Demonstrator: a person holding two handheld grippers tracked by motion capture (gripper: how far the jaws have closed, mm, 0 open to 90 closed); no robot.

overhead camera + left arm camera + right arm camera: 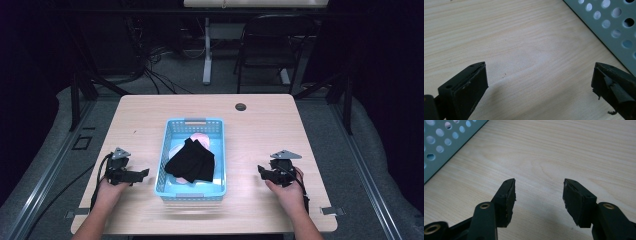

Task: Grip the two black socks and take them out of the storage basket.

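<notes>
Sitting in the blue basket (218, 150) between both wide, empty claws, the black cloth (192, 161) is lying a bit nearer the left claw (141, 174) than the right claw (261, 171).

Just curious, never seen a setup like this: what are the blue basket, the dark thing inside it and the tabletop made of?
The blue basket looks like moulded plastic: smooth matte walls punched with even round holes. The dark thing seems soft black fabric, lying crumpled in folds over something pink. The tabletop shows pale wood grain with a flat, even sheen, so probably laminate rather than solid wood.
</notes>
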